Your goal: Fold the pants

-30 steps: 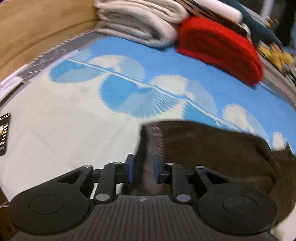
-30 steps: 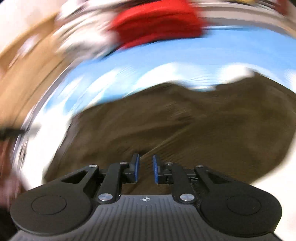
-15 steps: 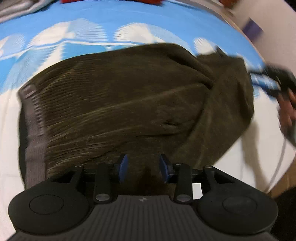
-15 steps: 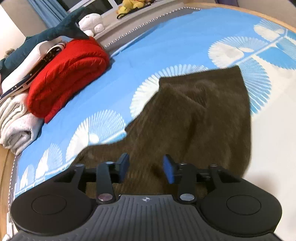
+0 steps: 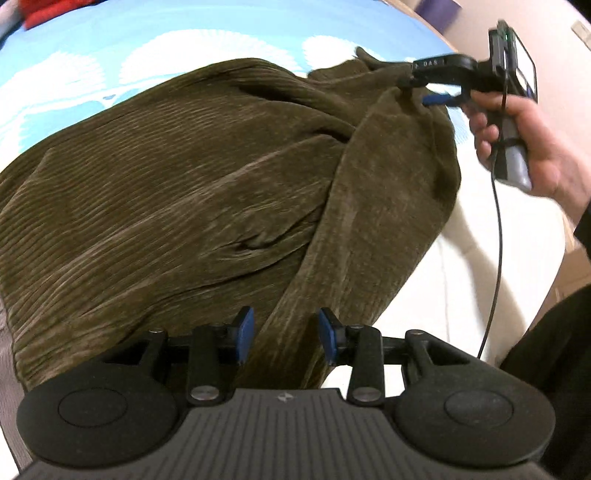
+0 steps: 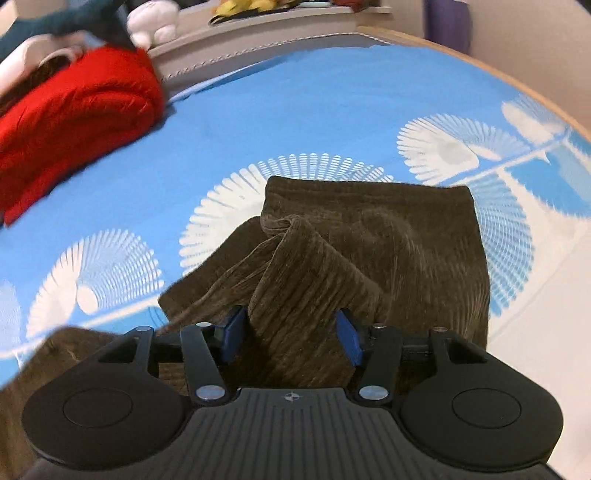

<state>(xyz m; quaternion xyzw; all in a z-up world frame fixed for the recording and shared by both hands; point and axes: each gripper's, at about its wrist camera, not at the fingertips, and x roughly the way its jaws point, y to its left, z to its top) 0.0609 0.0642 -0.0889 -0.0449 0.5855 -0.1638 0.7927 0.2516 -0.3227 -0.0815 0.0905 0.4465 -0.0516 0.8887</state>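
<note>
Olive-brown corduroy pants point(image 5: 192, 177) lie rumpled on a blue and white patterned bedspread point(image 5: 92, 62). My left gripper point(image 5: 285, 338) is open, its blue pads on either side of a twisted pant leg near the front edge. My right gripper point(image 6: 291, 338) is open over a bunched fold of the pants point(image 6: 369, 251). In the left wrist view the right gripper point(image 5: 424, 90) shows at the pants' far right end, held by a hand point(image 5: 535, 147), with cloth between its open fingers.
A folded red blanket point(image 6: 70, 125) lies at the far left of the bed with white bedding and soft toys point(image 6: 155, 22) behind it. A wooden bed edge point(image 6: 498, 77) curves along the right. A black cable point(image 5: 496, 240) hangs from the right gripper.
Both grippers have opened wider over the last second. The left view has swung from the bed's left side onto the pants, and the right gripper has moved to the pants' right end.
</note>
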